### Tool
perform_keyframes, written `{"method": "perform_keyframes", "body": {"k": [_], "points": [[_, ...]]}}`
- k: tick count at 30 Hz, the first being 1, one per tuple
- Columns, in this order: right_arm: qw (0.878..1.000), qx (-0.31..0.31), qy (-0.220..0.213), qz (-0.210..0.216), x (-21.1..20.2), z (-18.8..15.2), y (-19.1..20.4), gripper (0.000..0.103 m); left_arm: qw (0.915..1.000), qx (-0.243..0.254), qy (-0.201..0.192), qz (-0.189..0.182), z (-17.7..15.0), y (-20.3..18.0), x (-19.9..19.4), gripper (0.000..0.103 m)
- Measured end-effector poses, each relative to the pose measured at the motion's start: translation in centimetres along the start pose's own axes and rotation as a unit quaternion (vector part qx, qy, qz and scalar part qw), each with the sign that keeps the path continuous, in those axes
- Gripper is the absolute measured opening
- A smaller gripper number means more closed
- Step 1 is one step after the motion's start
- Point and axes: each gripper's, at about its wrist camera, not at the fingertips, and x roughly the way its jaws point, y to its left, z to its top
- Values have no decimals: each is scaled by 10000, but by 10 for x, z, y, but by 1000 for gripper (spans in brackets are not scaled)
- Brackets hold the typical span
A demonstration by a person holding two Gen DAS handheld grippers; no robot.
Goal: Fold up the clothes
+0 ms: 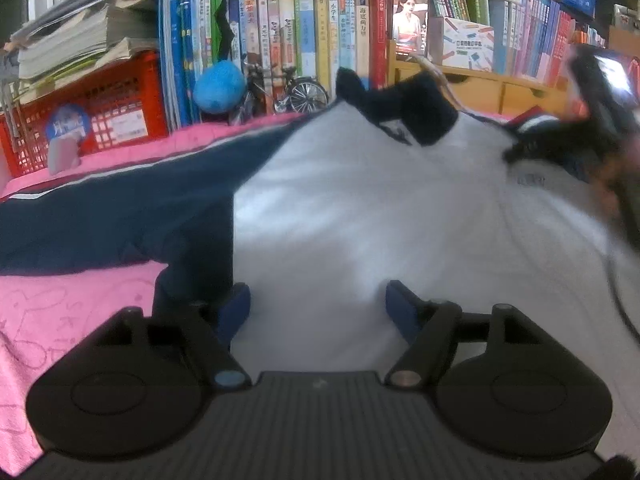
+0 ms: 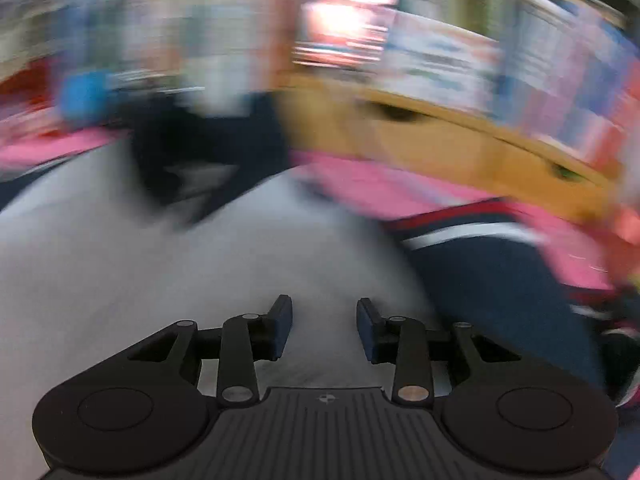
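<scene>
A white shirt [image 1: 360, 220] with navy sleeves and a navy collar [image 1: 404, 108] lies spread on a pink cloth [image 1: 60, 320]. Its left navy sleeve [image 1: 120, 216] stretches to the left edge. My left gripper [image 1: 318, 308] hovers open over the white body, and its left finger [image 1: 234, 312] sits beside the sleeve seam with nothing between the pads. In the blurred right wrist view my right gripper [image 2: 323, 320] stands partly open over the white shirt [image 2: 120, 280], holding nothing. The striped navy sleeve [image 2: 480, 264] lies just to its right. It also appears as my right gripper's dark blur [image 1: 528, 148] near the shirt's right shoulder.
Packed bookshelves [image 1: 320, 32] rise right behind the cloth. A red crate [image 1: 100, 120] under stacked papers stands at the back left. A blue ball [image 1: 220, 88] and a small model bicycle [image 1: 288, 92] sit at the far edge. A yellow wooden shelf [image 1: 500, 88] stands at the back right.
</scene>
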Motion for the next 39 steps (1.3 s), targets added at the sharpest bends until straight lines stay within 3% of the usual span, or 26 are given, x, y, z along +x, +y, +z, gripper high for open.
{"method": "perform_keyframes", "body": {"k": [1,2,5,8,10,12,13,14,16,17,21,22,24,25,28,31,33,34,37,39], "points": [[9993,268,114,-237,6,10,-9,30,10000,-6,1,-1,0,1,0,76],[9988,455,60,-172,0,15,-14,30,10000,-6,3,0,0,1,1,76],[9961,438,-420,640,-43,15,0,31,10000,-5,4,4,1,-1,1,77],[9830,70,-289,1810,-68,9,34,32,10000,-4,3,9,0,-1,1,77],[9764,-303,-68,2138,-61,10,67,31,10000,-5,3,7,0,-1,1,77],[9787,-516,86,1983,-32,12,94,23,10000,-7,2,6,0,-1,1,77],[9801,-610,126,1885,-18,13,105,14,10000,-7,1,5,0,0,1,77],[9839,-629,-36,1673,-3,21,108,9,10000,-8,1,5,0,0,1,77],[9893,-666,-360,1245,25,35,113,13,10000,-10,2,-9,0,0,1,77],[9909,-652,-492,1068,39,42,115,8,10000,-9,2,-14,0,-1,1,77],[9902,-316,-320,1321,64,64,108,4,10000,-24,8,-8,0,-1,1,78],[9899,-391,-283,1330,60,62,109,10,10000,-36,14,4,0,0,1,80],[9887,-462,-229,1410,48,57,105,34,10000,-61,28,33,0,0,2,83],[9866,-384,-265,1564,35,51,98,58,10000,-72,31,34,0,0,2,83],[9822,-218,-572,1777,-8,35,63,63,10000,-65,35,54,0,0,2,84],[9866,-205,-976,1288,-49,13,11,67,9999,-85,44,56,0,1,3,84],[9908,-272,-1297,276,-70,-6,-30,75,9999,-84,45,59,0,1,3,85],[9890,-317,-1375,-445,-75,-18,-51,82,9999,-85,46,59,0,1,3,85],[9761,-332,-1012,-1892,-63,-49,-105,99,9999,-86,49,59,0,1,3,85],[9811,-193,-558,-1843,-46,-65,-133,103,9999,-90,51,61,1,1,3,85]]}}
